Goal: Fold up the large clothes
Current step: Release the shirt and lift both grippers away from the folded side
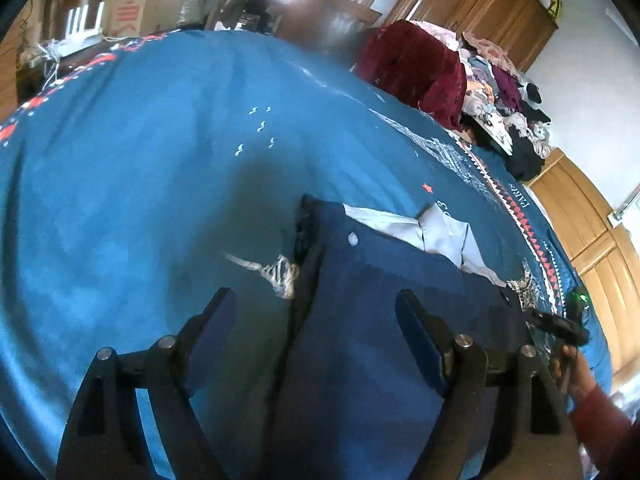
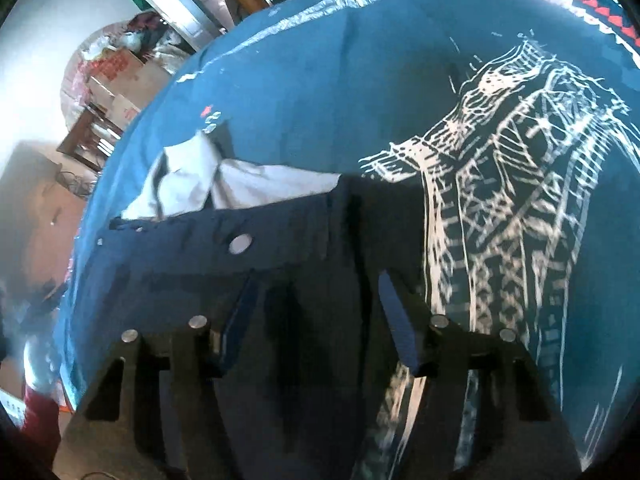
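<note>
Left wrist view
Bed cover: a blue printed bedspread (image 1: 140, 168) is spread over the bed, with white tower drawings and a red-and-white triangle border along the right edge.
Garment: a dark navy garment (image 1: 380, 320) is laid flat on the bedspread, in the lower middle of the view, with a pale grey lining (image 1: 436, 236) turned out at its far end and a round pale button (image 1: 353, 239) seen near that end.
Left gripper: the left gripper (image 1: 316, 320) is held low over the garment; its jaws are spread wide apart and nothing is held between them. The right finger lies over the navy cloth, the left finger over the bedspread just beside the garment's edge.
Right gripper: the right gripper (image 1: 560, 326) is seen at the right edge, gripped by a hand (image 1: 576, 376) in a red sleeve; its jaw state cannot be told here.
Background: a heap of mixed clothes (image 1: 472, 88) is piled at the far right of the bed, before wooden cabinets (image 1: 480, 0).

Right wrist view
Garment: the navy garment (image 2: 248, 264) is seen under the fingers, the grey lining (image 2: 248, 188) beyond it and the button (image 2: 240, 243) near the middle.
Right gripper: the right gripper (image 2: 316, 292) is held over the garment's edge with its jaws parted and empty.
Bed cover: a large white tower print (image 2: 520, 184) is shown on the bedspread (image 2: 340, 80) to the right of the garment.
</note>
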Demonstrator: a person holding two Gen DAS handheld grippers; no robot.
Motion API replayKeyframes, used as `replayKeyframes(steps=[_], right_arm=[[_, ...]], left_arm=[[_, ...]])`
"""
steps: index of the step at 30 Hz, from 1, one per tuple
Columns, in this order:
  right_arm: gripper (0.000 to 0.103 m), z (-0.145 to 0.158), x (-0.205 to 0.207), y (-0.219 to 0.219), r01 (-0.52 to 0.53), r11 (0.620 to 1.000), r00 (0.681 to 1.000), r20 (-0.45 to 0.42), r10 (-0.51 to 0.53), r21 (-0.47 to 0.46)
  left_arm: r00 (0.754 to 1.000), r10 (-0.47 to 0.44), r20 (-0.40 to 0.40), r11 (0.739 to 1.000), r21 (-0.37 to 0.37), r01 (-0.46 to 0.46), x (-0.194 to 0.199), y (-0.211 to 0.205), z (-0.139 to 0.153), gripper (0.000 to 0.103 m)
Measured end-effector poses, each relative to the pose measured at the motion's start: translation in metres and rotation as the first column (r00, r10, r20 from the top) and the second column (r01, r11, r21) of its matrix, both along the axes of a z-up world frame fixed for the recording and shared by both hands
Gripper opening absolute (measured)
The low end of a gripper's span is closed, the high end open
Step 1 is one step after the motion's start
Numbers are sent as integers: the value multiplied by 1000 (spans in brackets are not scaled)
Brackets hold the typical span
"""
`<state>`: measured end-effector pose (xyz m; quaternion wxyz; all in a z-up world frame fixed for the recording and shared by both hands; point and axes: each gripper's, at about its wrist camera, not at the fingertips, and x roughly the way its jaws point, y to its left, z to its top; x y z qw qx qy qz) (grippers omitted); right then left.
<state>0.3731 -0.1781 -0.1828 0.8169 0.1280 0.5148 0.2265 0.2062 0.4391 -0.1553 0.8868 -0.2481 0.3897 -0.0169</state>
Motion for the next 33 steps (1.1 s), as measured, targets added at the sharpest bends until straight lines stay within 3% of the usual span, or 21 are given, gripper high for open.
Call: replayKeyframes(steps=[2, 3, 6, 11, 13, 15, 19, 25, 28, 31, 33], right_arm=[[57, -2, 7, 4, -8, 1000, 1000, -5, 8, 1], [46, -2, 10, 8, -23, 1000, 1000, -7, 23, 11], [45, -5, 12, 16, -34, 999, 999, -7, 34, -16], [43, -13, 20, 14, -15, 1000, 1000, -24, 15, 19], [13, -11, 19, 11, 0, 1000, 1000, -18, 1, 5], [7, -1, 14, 6, 15, 999, 1000, 15, -16, 35], [7, 18, 3, -14, 45, 997, 995, 84, -50, 61], [7, 5, 0, -24, 86, 994, 994, 61, -90, 64], [7, -4, 2, -17, 82, 996, 995, 51, -83, 22], [7, -8, 4, -7, 67, 997, 997, 51, -66, -32], [7, 1, 1, -8, 72, 996, 995, 72, -69, -43]], left_arm=[[1000, 6, 4, 1000, -2, -6, -9, 2, 0, 83], [1000, 7, 4, 1000, -4, -7, -11, 3, -1, 83], [1000, 3, -5, 1000, -4, -3, -12, 2, -5, 83], [1000, -3, -9, 1000, -23, 3, -5, -3, -13, 83], [1000, -5, -3, 1000, -21, 5, -3, -7, -12, 83], [1000, -3, 3, 1000, -12, 3, -1, -10, -10, 83], [1000, 19, 20, 999, 33, -19, -2, -12, -2, 83], [1000, -13, 11, 994, 111, 11, 1, -25, 2, 83], [999, -52, 3, 989, 140, 51, 5, -39, 2, 83], [994, -101, -34, 976, 191, 106, 8, -54, -7, 83], [990, -100, -104, 952, 279, 125, 10, -61, -21, 83]])
